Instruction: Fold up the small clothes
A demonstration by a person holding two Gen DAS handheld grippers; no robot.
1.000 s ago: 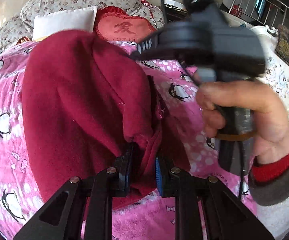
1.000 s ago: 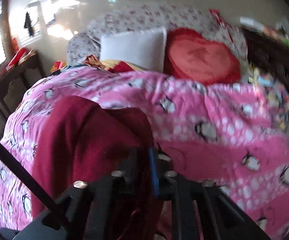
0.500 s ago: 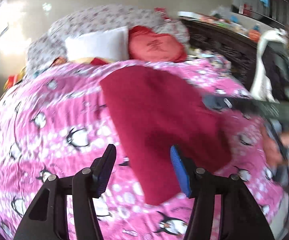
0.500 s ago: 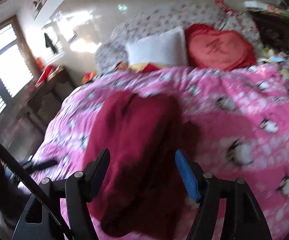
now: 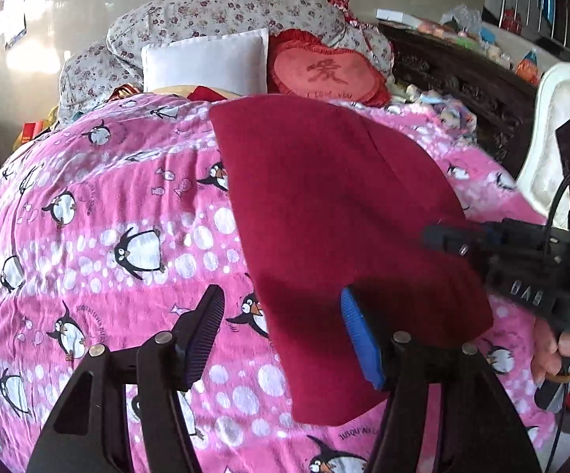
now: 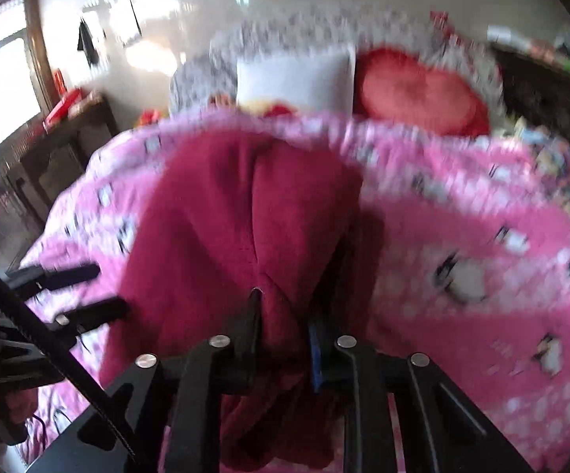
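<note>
A dark red fleece garment [image 5: 336, 213] lies folded on the pink penguin bedspread [image 5: 99, 236]. My left gripper [image 5: 281, 331] is open and empty, hovering over the garment's near left edge. My right gripper [image 6: 285, 335] is shut on a bunched fold of the same garment [image 6: 237, 220] at its near edge; the view is blurred. The right gripper [image 5: 462, 240] also shows in the left wrist view at the garment's right edge, and the left gripper [image 6: 72, 291] shows open at the left of the right wrist view.
A white pillow [image 5: 206, 63], a red heart cushion [image 5: 324, 75] and a floral pillow [image 5: 225, 12] lie at the bed's head. A dark carved headboard [image 5: 462, 82] with clutter runs along the right. A dark wooden cabinet [image 6: 60, 153] stands left of the bed.
My left gripper let go of the garment and opened a second ago and has stayed open. My right gripper, open half a second ago, has shut on the garment's near edge.
</note>
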